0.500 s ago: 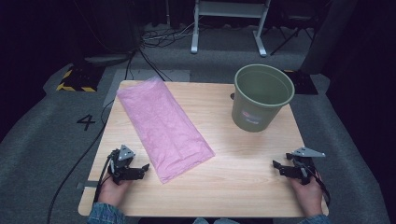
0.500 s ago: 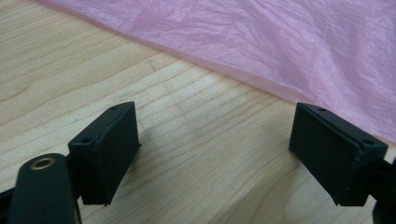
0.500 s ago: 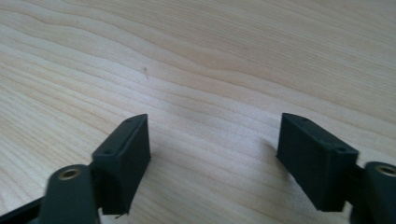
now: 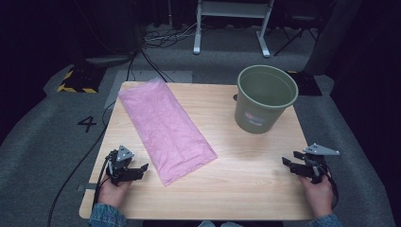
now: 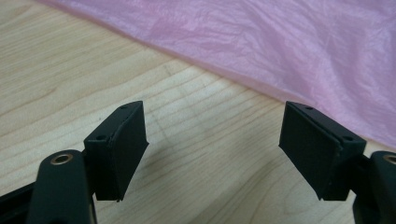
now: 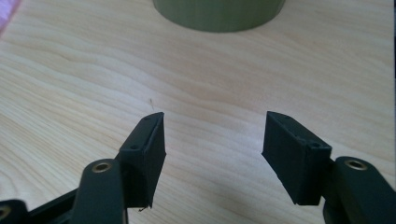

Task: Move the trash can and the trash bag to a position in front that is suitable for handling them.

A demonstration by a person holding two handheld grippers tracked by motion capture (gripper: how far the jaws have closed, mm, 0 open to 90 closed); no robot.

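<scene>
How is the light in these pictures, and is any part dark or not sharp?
High view: the table is brightly lit and the floor behind falls into darkness; the bucket casts a soft shadow. Left gripper view: the pink bag is sharp, the near jaws slightly soft. Right gripper view: even light, no glare.

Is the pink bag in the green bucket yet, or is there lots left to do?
Nothing looks done yet. The pink bag lies flat on the table, apart from the green bucket, which looks bare inside. Nothing is in hand: the left claw sits open by the bag's near corner, and the right claw is open too, over bare wood facing the bucket. Picking up the bag likely comes next.
</scene>
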